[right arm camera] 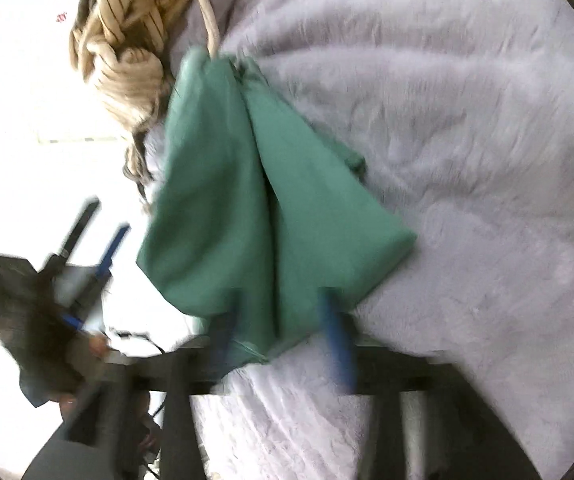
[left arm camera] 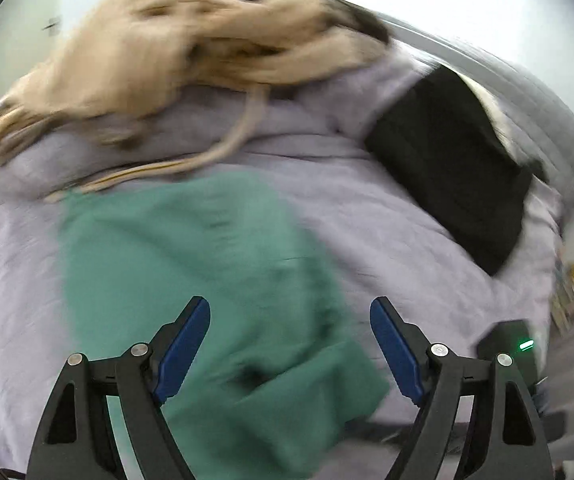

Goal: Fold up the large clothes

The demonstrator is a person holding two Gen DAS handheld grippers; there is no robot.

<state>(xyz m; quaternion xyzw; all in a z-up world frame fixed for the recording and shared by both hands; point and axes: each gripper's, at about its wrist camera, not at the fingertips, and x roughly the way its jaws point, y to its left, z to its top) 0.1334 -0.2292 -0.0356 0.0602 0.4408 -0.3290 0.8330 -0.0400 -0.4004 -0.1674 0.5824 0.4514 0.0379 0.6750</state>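
A green garment (left arm camera: 191, 280) lies on the lilac bed cover (left arm camera: 327, 200). My left gripper (left arm camera: 289, 312) is open and empty above the garment's near part. In the right wrist view the green garment (right arm camera: 247, 200) hangs in folds, lifted at its near edge. My right gripper (right arm camera: 279, 320) has its blue fingers (right arm camera: 337, 332) around that edge, but blur hides whether they pinch it. The left gripper (right arm camera: 99, 220) shows at the left of that view, off the bed's edge.
A beige striped garment (left arm camera: 175, 48) is heaped at the far side of the bed; it also shows in the right wrist view (right arm camera: 127, 32). A folded black garment (left arm camera: 455, 168) lies at the right. A black device with a green light (left arm camera: 515, 344) sits near right.
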